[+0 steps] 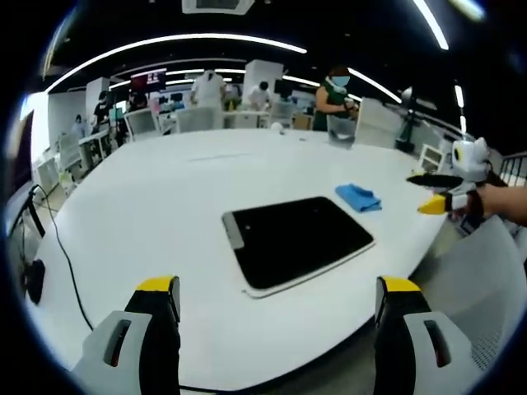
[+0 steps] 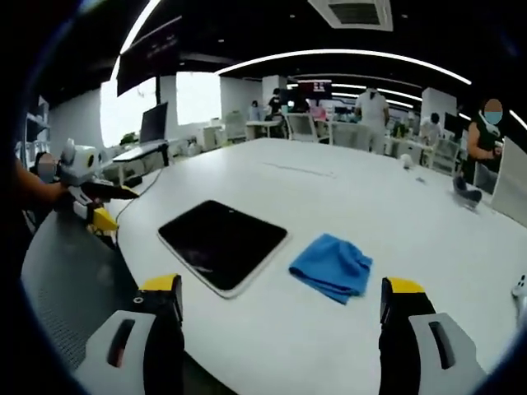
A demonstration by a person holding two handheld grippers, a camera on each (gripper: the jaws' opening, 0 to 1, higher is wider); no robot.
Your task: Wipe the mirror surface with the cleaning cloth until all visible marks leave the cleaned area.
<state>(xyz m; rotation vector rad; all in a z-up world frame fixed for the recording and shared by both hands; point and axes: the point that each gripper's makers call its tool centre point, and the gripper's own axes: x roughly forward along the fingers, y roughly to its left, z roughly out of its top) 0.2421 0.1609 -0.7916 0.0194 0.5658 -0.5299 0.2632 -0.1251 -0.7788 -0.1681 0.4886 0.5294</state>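
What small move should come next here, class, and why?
Probably bring the right hand-held gripper forward onto the blue cloth and close on it. The cloth lies untouched on the white table beside the dark mirror, and both grippers are open and empty.

A large white table (image 2: 395, 239) carries a dark mirror (image 2: 222, 243) lying flat, and just beside it (not touching) a crumpled blue cloth (image 2: 333, 266).
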